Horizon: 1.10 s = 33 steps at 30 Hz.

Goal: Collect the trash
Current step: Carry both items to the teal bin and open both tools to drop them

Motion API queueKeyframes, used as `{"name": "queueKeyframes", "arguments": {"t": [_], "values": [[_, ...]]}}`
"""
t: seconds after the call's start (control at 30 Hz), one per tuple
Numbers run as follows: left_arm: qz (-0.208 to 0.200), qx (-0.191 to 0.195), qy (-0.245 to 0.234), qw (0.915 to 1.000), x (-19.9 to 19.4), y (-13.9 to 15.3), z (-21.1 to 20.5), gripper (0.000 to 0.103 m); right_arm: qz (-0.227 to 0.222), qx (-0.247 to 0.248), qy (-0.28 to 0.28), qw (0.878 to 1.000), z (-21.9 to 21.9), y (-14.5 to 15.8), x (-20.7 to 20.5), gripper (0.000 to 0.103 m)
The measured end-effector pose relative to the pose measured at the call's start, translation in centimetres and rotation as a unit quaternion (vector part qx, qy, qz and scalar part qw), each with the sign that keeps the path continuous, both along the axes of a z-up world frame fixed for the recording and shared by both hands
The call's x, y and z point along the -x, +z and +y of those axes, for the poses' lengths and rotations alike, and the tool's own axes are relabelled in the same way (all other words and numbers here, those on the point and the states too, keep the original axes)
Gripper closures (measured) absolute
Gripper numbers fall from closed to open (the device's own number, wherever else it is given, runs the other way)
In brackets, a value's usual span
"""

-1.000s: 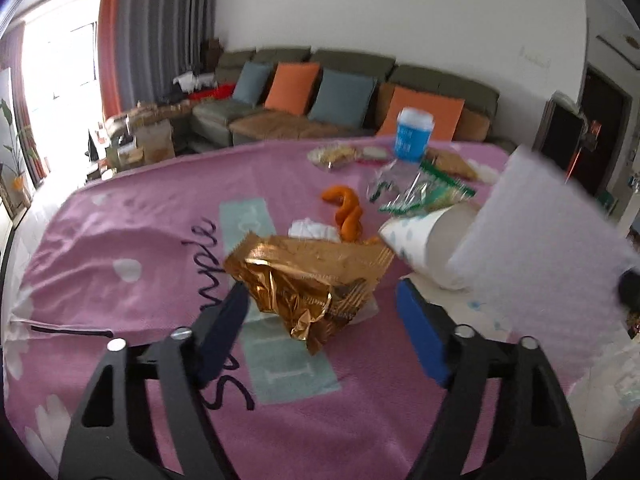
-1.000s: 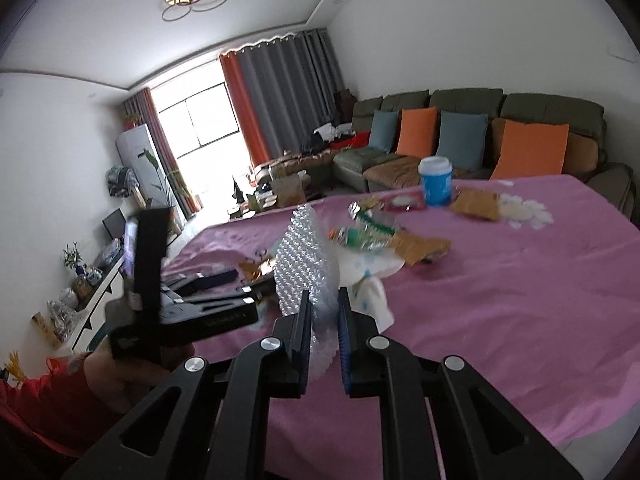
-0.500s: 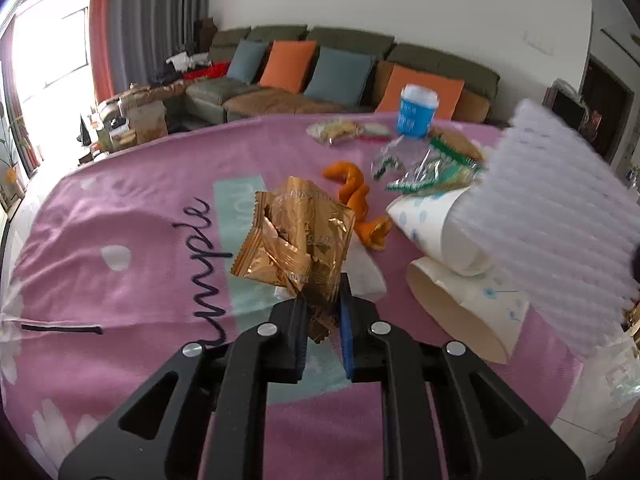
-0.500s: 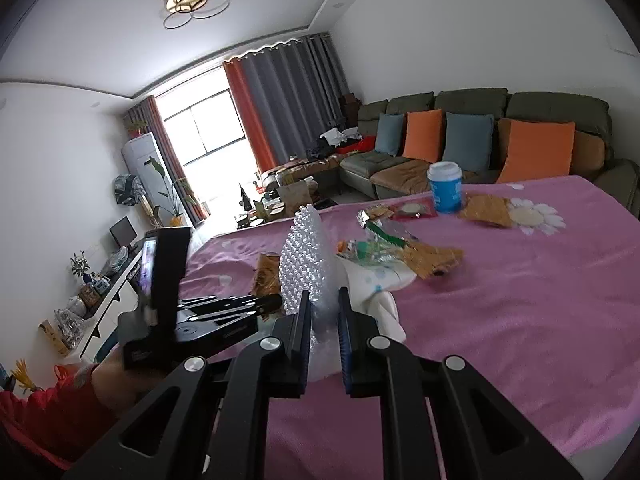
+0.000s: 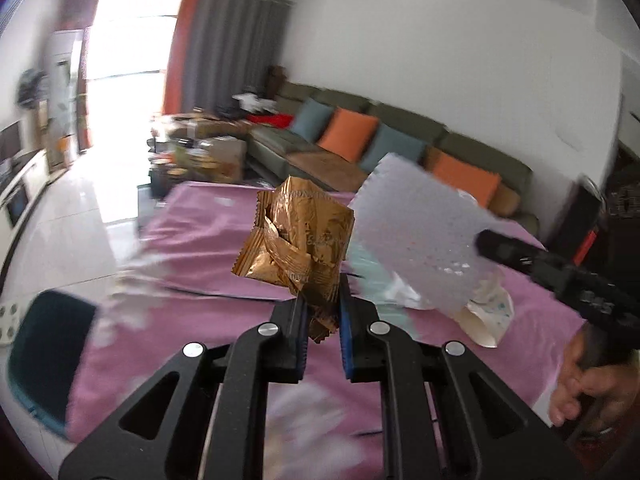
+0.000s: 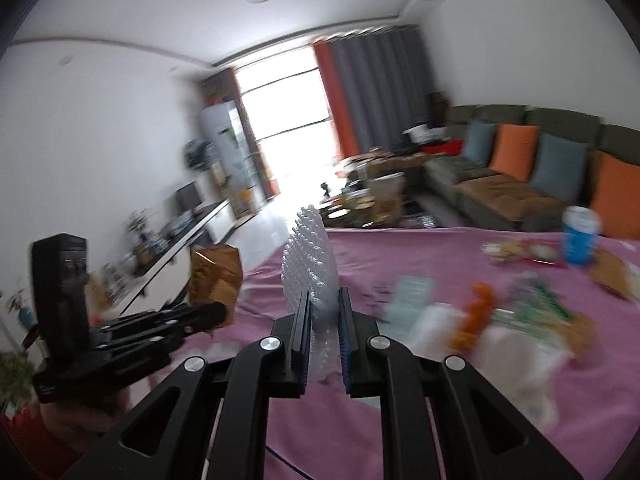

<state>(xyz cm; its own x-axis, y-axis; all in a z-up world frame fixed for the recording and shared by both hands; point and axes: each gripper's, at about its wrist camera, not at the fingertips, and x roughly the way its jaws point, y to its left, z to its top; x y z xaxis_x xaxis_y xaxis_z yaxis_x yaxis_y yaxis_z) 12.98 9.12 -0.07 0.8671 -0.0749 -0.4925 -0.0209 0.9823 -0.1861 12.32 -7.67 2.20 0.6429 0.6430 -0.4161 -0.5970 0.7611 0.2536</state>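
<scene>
My left gripper [image 5: 323, 307] is shut on a crumpled gold foil wrapper [image 5: 298, 240], which it holds up in the air above the pink tablecloth [image 5: 208, 236]. In the right wrist view that wrapper [image 6: 216, 276] shows at the left with the left gripper [image 6: 208, 314] under it. A sheet of white bubble wrap [image 6: 310, 256] stands upright in my right gripper [image 6: 325, 306], which is shut on it. From the left wrist the sheet [image 5: 420, 232] hangs at the right. Paper cups [image 5: 486, 316] lie on the cloth under it.
More litter lies on the right of the table: orange peel [image 6: 478, 308], green and clear wrappers [image 6: 536, 308] and a blue cup [image 6: 580, 236]. A dark teal bin [image 5: 48, 356] stands off the table's left edge. A sofa [image 5: 380, 148] lines the far wall.
My left gripper closed on the gold wrapper, lifted it off the cloth and swung left. The right gripper swung left too, keeping the bubble wrap.
</scene>
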Motion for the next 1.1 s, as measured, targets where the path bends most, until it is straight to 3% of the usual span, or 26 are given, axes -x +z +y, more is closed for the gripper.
{"name": "queueKeyframes", "arguments": {"t": [0.3,0.5,0.7,0.83,1.0,1.1], "values": [[0.0,-0.005,0.12,0.9928,6.7,0.3,10.3,0.09,0.042,0.035,0.161,0.986,15.3,-0.2,-2.1,0.092],[0.02,0.002,0.184,0.9828,10.4,-1.1,16.6,0.09,0.068,0.072,0.224,0.97,23.6,-0.7,-2.6,0.092],[0.044,0.039,0.211,0.9756,11.7,-3.5,21.5,0.09,0.101,0.12,0.244,0.957,30.2,-2.9,-2.7,0.092],[0.058,0.07,0.206,0.9743,11.2,-5.3,23.3,0.09,0.122,0.144,0.242,0.952,32.7,-4.6,-3.1,0.091],[0.076,0.121,0.211,0.9671,9.4,-7.6,25.2,0.088,0.162,0.165,0.243,0.942,35.5,-6.9,-4.3,0.089],[0.089,0.132,0.221,0.9623,9.0,-9.0,26.2,0.088,0.163,0.181,0.243,0.939,36.8,-7.5,-4.1,0.087]]}}
